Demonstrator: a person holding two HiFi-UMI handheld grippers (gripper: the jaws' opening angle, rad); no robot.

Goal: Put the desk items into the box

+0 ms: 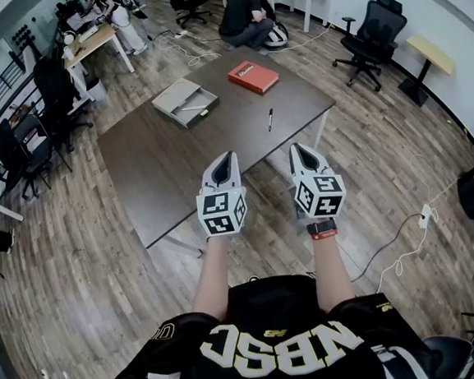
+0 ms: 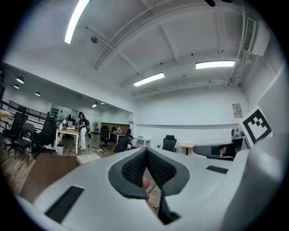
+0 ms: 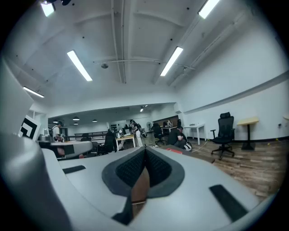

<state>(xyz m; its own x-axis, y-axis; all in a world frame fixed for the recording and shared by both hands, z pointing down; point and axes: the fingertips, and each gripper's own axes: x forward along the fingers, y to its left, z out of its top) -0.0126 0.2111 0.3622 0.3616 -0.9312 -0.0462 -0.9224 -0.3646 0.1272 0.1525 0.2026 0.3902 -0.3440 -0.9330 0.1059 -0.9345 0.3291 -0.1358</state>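
Note:
A dark brown table (image 1: 169, 166) carries a flat grey box (image 1: 185, 102), a red book (image 1: 253, 77) and a black pen (image 1: 270, 120), all on its far half. My left gripper (image 1: 227, 156) and right gripper (image 1: 297, 148) hover side by side over the table's near edge, pointing level toward the items and well short of them. In the left gripper view the left gripper (image 2: 146, 151) is shut with nothing in it. In the right gripper view the right gripper (image 3: 145, 151) is likewise shut and empty, with the red book (image 3: 174, 151) just past its tips.
A person (image 1: 243, 19) crouches on the floor beyond the table. A black office chair (image 1: 372, 36) stands at the right and more chairs (image 1: 51, 93) at the left. White cables (image 1: 407, 252) trail on the wooden floor at the right.

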